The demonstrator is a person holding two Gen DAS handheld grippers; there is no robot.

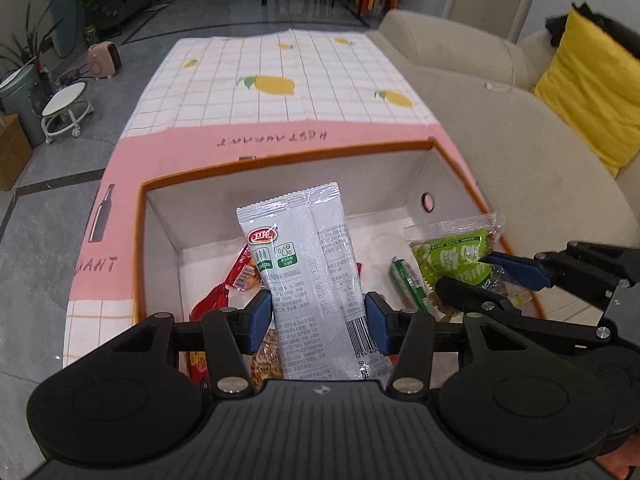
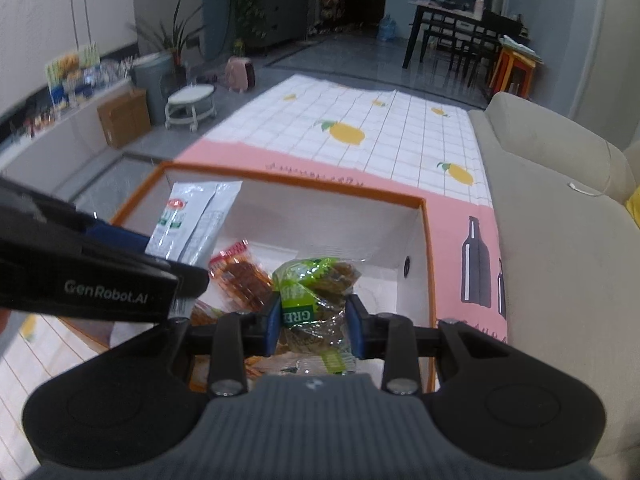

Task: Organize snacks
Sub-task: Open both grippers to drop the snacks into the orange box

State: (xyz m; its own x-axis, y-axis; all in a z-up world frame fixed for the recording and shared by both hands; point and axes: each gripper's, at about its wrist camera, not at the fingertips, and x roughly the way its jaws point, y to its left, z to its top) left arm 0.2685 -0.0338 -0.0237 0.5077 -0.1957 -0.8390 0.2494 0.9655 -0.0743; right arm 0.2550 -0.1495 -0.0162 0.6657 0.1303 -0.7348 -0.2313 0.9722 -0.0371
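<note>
My left gripper (image 1: 318, 316) is shut on a long white snack packet (image 1: 308, 264), which stands upright above an orange-rimmed white box (image 1: 280, 152). My right gripper (image 2: 314, 330) is shut on a green crinkly snack bag (image 2: 316, 288), held over the same box (image 2: 296, 192). In the left wrist view that right gripper (image 1: 476, 274) reaches in from the right with the green bag (image 1: 452, 256). Red snack packets (image 1: 236, 276) and a small green stick packet (image 1: 408, 282) lie on the box floor. The white packet (image 2: 192, 220) shows at the left in the right wrist view.
The box sits on a pink and white lemon-print cloth (image 1: 280, 80) over a low table. A beige sofa (image 1: 500, 128) with a yellow cushion (image 1: 592, 96) runs along the right. A small white stool (image 1: 66, 110) and a bin stand on the grey floor at left.
</note>
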